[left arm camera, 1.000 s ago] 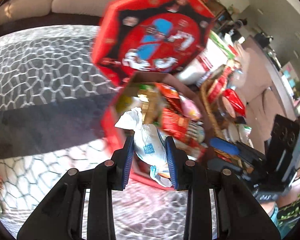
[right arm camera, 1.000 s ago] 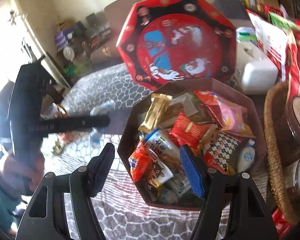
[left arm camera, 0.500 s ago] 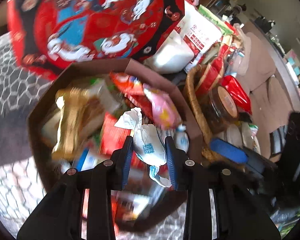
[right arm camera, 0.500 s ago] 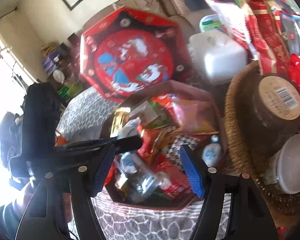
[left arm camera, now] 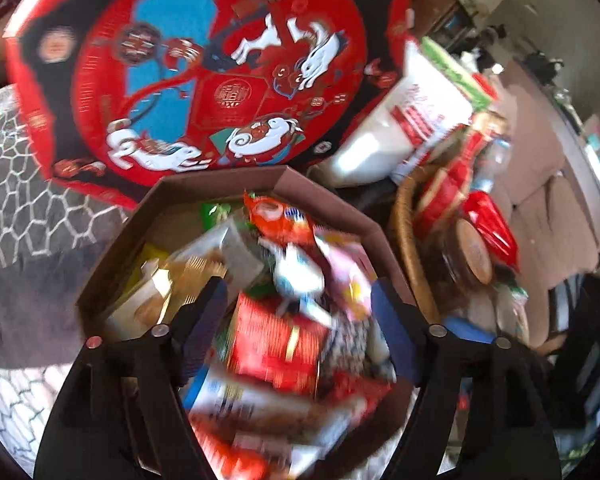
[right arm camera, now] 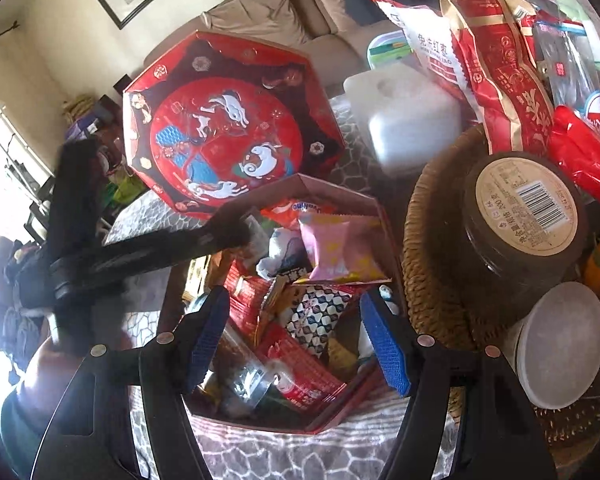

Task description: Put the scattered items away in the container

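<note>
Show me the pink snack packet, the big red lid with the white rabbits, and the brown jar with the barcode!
pink snack packet [right arm camera: 340, 249]: right wrist view, packet's middle.
red lid [right arm camera: 228, 136]: right wrist view, round picture's centre.
brown jar [right arm camera: 526, 210]: right wrist view, label on top.

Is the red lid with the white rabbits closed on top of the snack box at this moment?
No. The red lid stands propped behind the open box, and the snack packets inside lie uncovered.

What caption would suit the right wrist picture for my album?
Open right hand-held gripper hovers over the brown octagonal snack box, its red octagonal lid propped behind and a woven wicker basket beside it.
</note>
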Demonstrator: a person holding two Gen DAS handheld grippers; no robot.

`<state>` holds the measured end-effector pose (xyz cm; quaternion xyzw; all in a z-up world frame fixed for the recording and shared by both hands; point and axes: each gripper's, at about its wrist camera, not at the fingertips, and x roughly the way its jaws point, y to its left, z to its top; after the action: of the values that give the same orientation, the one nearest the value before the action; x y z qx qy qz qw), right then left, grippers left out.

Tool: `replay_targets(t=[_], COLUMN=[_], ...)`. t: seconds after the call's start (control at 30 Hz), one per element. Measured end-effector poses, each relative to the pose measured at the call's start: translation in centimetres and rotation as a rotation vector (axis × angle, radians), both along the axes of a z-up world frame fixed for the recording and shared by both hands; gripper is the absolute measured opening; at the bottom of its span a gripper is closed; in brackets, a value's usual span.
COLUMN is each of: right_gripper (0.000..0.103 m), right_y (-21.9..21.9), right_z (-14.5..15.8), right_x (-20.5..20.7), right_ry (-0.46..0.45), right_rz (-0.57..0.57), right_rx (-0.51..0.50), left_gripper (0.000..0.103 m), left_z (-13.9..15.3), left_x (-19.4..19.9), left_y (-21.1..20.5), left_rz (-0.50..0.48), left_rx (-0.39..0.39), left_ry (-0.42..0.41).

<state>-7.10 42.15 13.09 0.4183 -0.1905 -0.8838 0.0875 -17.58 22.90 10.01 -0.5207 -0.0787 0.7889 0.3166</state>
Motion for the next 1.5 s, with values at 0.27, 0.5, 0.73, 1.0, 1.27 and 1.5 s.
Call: replay_targets(t=[0.27,0.5,0.73,1.0,1.27,1.5], right_gripper=[0.070,0.097,0.103,0.103,0.103,0.103], right_y=[-2.9,-8.9,-10.9,-15.6,-19.2,-21.9], right_z=[0.4,0.9,-1.5,-4.5,-6.5,-8.0], right_x=[0.8,3.6,7.0,10.9,11.0,9.7], right_ry=[0.005,0.047,0.018,-0.005,-0.013,-0.021], right_rz=[0.051,0.097,0.009,0.032,0.041,0.046], right_rx=[0.062,0.206,0.311,0.347,0.347,0.328], left_gripper=[0.085,0.103,0.103,0.103,0.103,0.103], left_z=[2.7,-0.8,-3.5,-3.3,-5.4,-7.1], left_x=[7.5,14.5,17.1,20.3,20.5,19.3], left_y=[-8.5,-15.7,-16.9,-19.1,-21.0,-22.9], left_rz=[0.029,0.267,0.329,0.400,0.476,0.523], left_rx=[-0.021,-0.198,-0.222,-0.311,-0.407,-0.400], left_ry=[0.080,0.125,0.062,0.150,0.170,0.150])
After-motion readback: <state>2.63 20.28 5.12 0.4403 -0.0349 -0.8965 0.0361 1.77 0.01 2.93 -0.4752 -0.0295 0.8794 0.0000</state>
